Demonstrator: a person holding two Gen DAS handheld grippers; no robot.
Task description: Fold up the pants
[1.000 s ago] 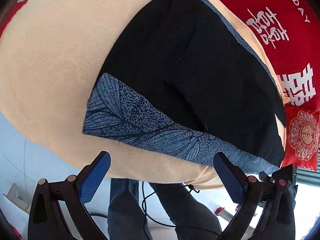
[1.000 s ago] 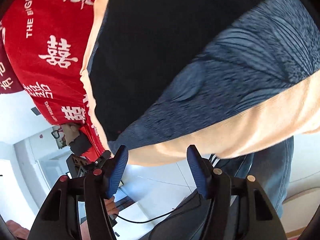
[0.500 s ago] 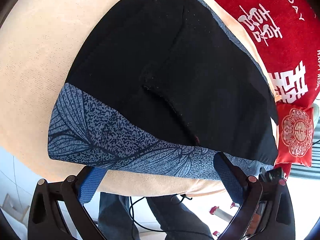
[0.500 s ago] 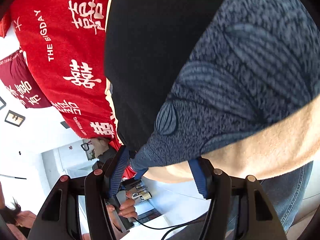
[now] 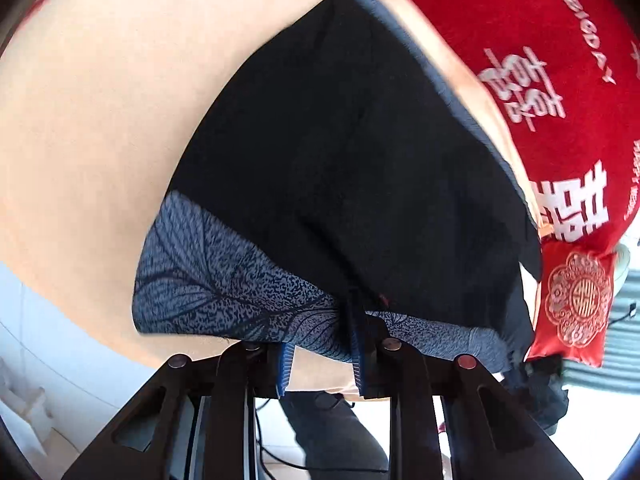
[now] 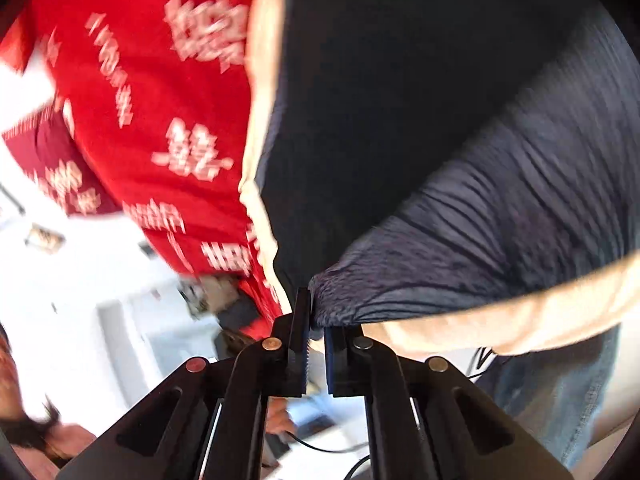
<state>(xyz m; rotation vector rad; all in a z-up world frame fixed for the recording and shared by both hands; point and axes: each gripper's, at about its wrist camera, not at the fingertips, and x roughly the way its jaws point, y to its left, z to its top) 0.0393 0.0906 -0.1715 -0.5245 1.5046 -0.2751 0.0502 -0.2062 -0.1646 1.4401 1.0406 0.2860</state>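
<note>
Both tools have just clamped down: left tool (image 5: 322, 350) pinches the patterned hem of the pants (image 5: 352, 184), right tool (image 6: 316, 334) its corner. Pants lie flat on the peach blanket (image 5: 100, 120). I judge the next move is carrying the hem evenly over.

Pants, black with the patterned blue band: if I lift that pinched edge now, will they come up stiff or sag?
Probably sag: the pants lie limp and flat on the beige cloth. The blue band already bunches into creases where the right tool pinches it. Thin fabric, likely light; it may slip from the left tool.
</note>
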